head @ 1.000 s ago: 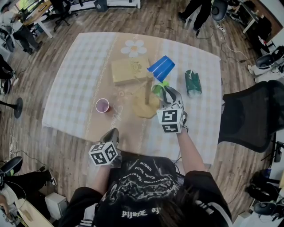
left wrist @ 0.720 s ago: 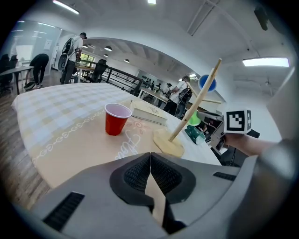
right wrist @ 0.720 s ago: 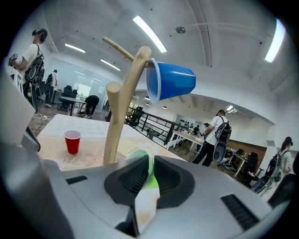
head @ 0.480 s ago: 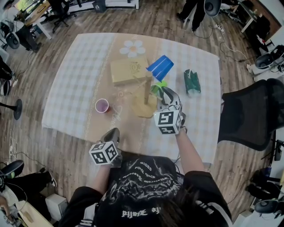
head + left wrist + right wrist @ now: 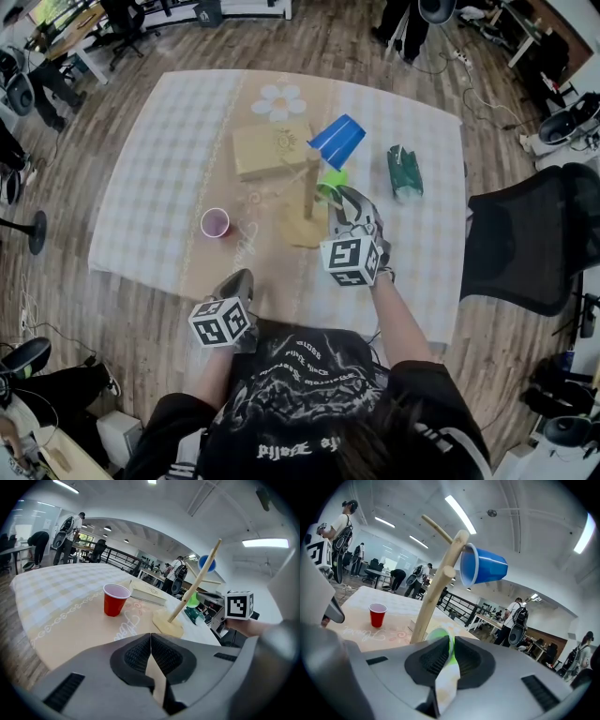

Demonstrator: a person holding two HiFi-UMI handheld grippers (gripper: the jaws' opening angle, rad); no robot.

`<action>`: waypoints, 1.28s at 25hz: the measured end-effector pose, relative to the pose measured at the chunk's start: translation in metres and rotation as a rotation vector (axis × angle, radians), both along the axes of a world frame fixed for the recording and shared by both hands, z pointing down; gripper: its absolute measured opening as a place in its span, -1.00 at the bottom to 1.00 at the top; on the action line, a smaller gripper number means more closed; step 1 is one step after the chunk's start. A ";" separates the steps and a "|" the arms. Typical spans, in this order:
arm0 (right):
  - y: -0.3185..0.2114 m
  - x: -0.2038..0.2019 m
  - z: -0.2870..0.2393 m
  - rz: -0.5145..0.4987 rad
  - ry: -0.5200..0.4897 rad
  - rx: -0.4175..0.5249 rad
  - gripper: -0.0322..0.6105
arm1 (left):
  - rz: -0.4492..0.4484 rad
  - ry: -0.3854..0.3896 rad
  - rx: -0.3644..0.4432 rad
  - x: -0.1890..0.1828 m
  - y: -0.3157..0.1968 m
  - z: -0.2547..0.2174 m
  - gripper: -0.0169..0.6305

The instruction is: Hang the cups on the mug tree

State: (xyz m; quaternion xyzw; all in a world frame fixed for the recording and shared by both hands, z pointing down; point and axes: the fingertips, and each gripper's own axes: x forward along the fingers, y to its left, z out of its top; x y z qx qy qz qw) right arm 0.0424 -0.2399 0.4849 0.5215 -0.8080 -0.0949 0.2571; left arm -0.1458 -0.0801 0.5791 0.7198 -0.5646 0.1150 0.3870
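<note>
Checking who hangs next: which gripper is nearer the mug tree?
Right. The right gripper, shut on the green cup, is beside the mug tree; the left gripper sits at the table's near edge.

The head view looks steeply down from above the person onto the whole table point(image 5: 159, 150), with the mug tree point(image 5: 307, 202) near frame centre. The left gripper point(image 5: 151, 641) carries its camera low at the table's near edge, facing across the tabletop; the red cup point(image 5: 115, 599) sits left of centre and the mug tree point(image 5: 194, 585) right of centre. The right gripper point(image 5: 451, 644) carries its camera close beside the mug tree point(image 5: 436, 590), tilted up along the post, with the red cup point(image 5: 377, 615) small at left. All three views share tree and red cup point(image 5: 216, 223).
</note>
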 end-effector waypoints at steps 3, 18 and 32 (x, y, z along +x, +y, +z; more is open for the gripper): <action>0.002 -0.001 0.002 -0.007 0.014 0.001 -0.76 | -0.001 0.001 -0.001 0.000 0.000 0.000 -0.88; 0.010 -0.005 0.015 -0.011 0.039 -0.021 -0.77 | -0.008 0.006 -0.004 -0.001 0.002 0.000 -0.88; 0.017 -0.006 0.033 -0.023 0.076 -0.059 -0.76 | -0.018 0.020 -0.016 -0.003 0.002 0.003 -0.88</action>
